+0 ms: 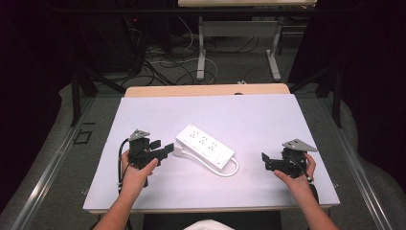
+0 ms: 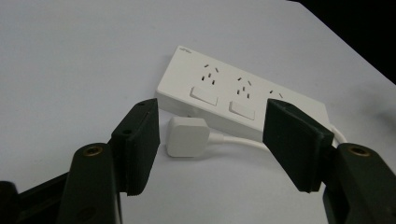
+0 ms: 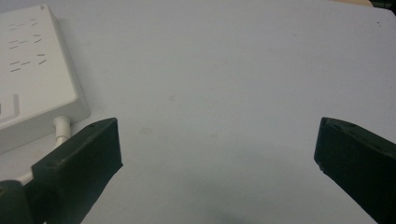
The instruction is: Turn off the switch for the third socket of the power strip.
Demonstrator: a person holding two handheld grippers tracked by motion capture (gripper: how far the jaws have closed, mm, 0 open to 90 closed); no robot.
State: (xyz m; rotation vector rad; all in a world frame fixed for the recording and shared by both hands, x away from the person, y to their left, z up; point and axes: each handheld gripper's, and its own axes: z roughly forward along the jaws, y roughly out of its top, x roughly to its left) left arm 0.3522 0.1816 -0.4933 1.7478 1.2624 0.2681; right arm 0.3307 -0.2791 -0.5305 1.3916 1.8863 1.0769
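A white power strip (image 1: 205, 146) lies slantwise in the middle of the white table top (image 1: 268, 120). Its white cable (image 1: 233, 170) loops from the near right end and runs back along the front edge to a white plug (image 1: 178, 151). My left gripper (image 1: 165, 149) is open just left of the plug. In the left gripper view the plug (image 2: 187, 136) lies on the table ahead, between the open left gripper (image 2: 212, 140) jaws, beside the strip (image 2: 243, 100). My right gripper (image 1: 265, 160) is open, well right of the strip. The right gripper (image 3: 217, 154) holds nothing, and the strip (image 3: 32, 79) lies at its left.
The white top covers a wooden table whose far edge (image 1: 206, 90) shows. Beyond it are floor cables (image 1: 163, 67) and the legs of another table (image 1: 201, 48). Dark curtains close both sides.
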